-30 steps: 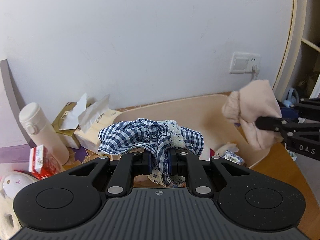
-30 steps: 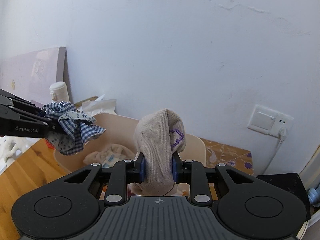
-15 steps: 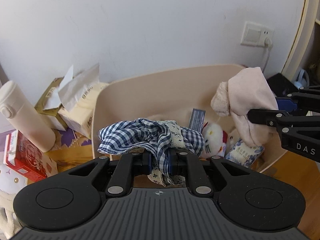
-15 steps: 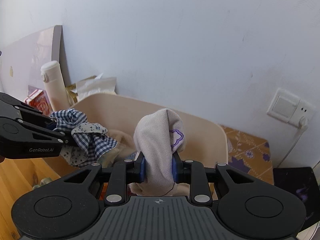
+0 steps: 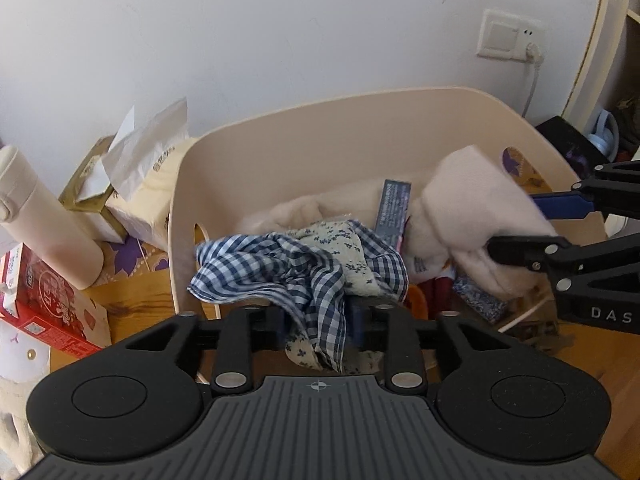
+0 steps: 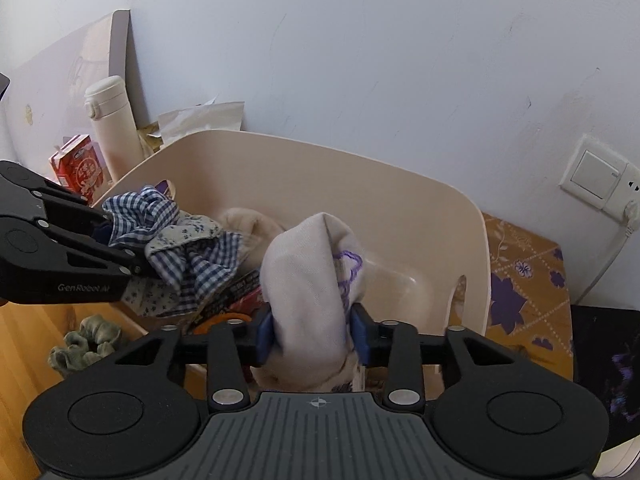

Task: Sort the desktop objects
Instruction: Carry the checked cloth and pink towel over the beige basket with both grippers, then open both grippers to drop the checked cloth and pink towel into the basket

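2 handheld grippers reach over a beige plastic bin [image 5: 304,136] that stands on a wooden desk [image 5: 132,304] against a white wall. The left gripper [image 5: 318,322] is clamped on a bunched blue-and-white checked cloth [image 5: 280,268], which hangs over the bin's near left side. The right gripper [image 6: 312,334] pinches a pale pink sock [image 6: 308,284] with a purple stitched outline on it, holding it above the bin's right half. Seen from the left camera, the same sock [image 5: 476,216] sits between the right gripper's black fingers [image 5: 524,246].

Inside the bin lie a cream fleecy cloth [image 5: 304,212], a dark printed packet [image 5: 394,210] and other small items too jumbled to name.

To the left of the bin stand a cream thermos bottle [image 5: 44,220], 1 soft pack of tissues [image 5: 148,176] and a red carton [image 5: 44,300]. A grey-green scrunchie [image 6: 84,348] lies on the desk in front of the bin. A wall socket [image 5: 510,36] with a plugged-in cable is behind the bin.
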Demonstrator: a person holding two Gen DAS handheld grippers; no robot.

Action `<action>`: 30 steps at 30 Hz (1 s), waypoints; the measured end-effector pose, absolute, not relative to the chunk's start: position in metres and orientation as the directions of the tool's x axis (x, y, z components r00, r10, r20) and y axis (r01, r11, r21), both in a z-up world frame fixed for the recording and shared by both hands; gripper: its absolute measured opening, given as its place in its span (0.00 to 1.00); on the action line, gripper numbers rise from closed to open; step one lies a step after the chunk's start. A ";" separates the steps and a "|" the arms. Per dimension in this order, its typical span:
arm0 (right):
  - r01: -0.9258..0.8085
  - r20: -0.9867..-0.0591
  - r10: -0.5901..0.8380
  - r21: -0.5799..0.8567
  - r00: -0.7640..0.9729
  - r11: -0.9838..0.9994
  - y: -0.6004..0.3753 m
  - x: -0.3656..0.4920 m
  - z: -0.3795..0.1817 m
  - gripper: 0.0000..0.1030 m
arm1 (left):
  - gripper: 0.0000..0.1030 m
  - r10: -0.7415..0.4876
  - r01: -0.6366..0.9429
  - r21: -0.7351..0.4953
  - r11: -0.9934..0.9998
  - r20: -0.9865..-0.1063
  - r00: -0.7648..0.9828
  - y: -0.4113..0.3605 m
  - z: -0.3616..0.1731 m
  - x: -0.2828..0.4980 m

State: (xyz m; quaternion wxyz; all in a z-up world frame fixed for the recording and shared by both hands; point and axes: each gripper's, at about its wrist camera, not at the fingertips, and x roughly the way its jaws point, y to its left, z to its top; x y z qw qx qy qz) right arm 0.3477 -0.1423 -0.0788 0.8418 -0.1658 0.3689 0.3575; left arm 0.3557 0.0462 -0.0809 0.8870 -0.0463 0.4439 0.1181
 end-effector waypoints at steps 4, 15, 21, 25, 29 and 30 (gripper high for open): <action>-0.719 -0.732 0.477 -0.025 0.486 0.695 -0.145 0.342 -0.075 0.63 | 0.58 0.175 -0.252 0.025 0.968 -0.783 0.597 0.041 -0.074 0.351; -0.666 -0.670 0.477 -0.035 0.569 0.745 -0.166 0.317 -0.043 0.99 | 0.74 0.261 -0.320 0.065 0.945 -0.737 0.623 0.037 -0.049 0.324; -0.645 -0.642 0.479 -0.032 0.599 0.763 -0.183 0.294 -0.028 1.00 | 0.77 0.274 -0.345 0.050 0.937 -0.717 0.641 0.034 -0.031 0.297; -0.629 -0.640 0.477 -0.013 0.603 0.778 -0.192 0.278 -0.024 1.00 | 0.79 0.277 -0.356 0.040 0.934 -0.711 0.647 0.030 -0.026 0.273; -0.628 -0.643 0.470 -0.021 0.605 0.778 -0.200 0.260 -0.023 1.00 | 0.79 0.275 -0.366 0.030 0.930 -0.715 0.642 0.028 -0.025 0.249; -0.624 -0.644 0.469 -0.017 0.604 0.781 -0.203 0.256 -0.023 1.00 | 0.79 0.276 -0.369 0.028 0.929 -0.718 0.639 0.027 -0.026 0.243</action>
